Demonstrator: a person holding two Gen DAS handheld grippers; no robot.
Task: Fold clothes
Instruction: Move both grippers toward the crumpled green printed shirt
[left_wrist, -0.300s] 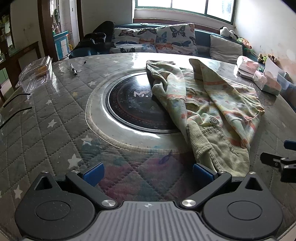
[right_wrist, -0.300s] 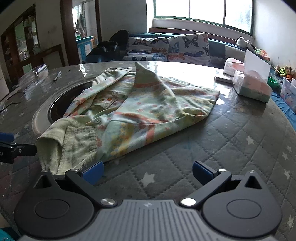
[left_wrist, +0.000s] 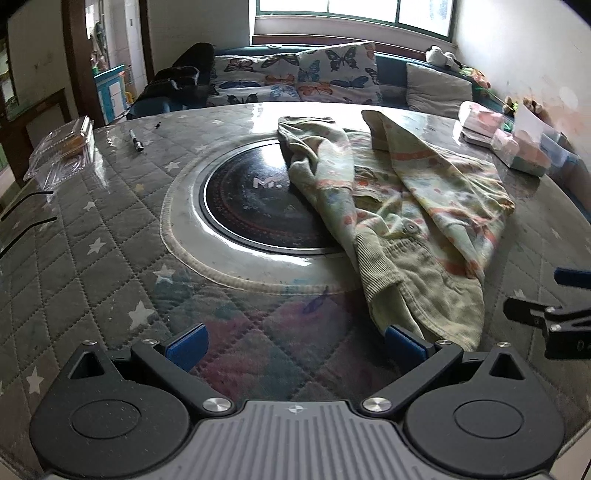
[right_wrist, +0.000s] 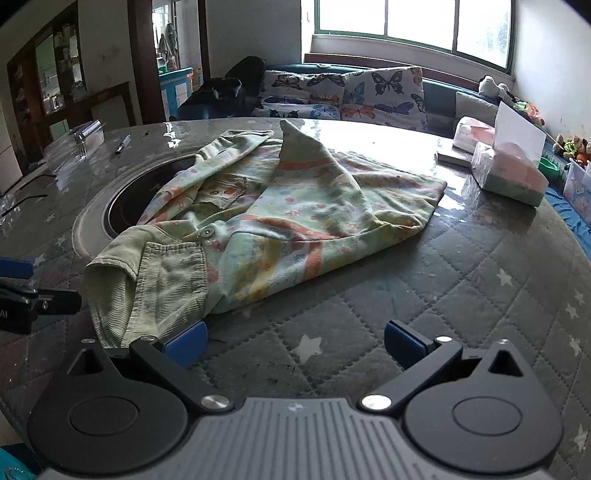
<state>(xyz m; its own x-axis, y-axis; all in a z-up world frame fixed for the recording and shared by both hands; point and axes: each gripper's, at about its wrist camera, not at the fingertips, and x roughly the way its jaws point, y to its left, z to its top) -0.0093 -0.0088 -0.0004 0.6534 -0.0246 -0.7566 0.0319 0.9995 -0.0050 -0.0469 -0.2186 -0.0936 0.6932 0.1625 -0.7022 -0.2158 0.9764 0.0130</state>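
Observation:
A pale green child's garment with orange and yellow print lies crumpled on the round table, partly over the black hotplate. Its ribbed hem faces me. In the right wrist view the garment spreads across the middle. My left gripper is open and empty, its right finger close to the hem. My right gripper is open and empty, its left finger beside the hem's near corner. Each gripper shows at the edge of the other's view.
The table has a quilted grey star-pattern cover under glass. A clear plastic box and a pen lie at the far left. Tissue boxes stand at the far right. A sofa with butterfly cushions is behind.

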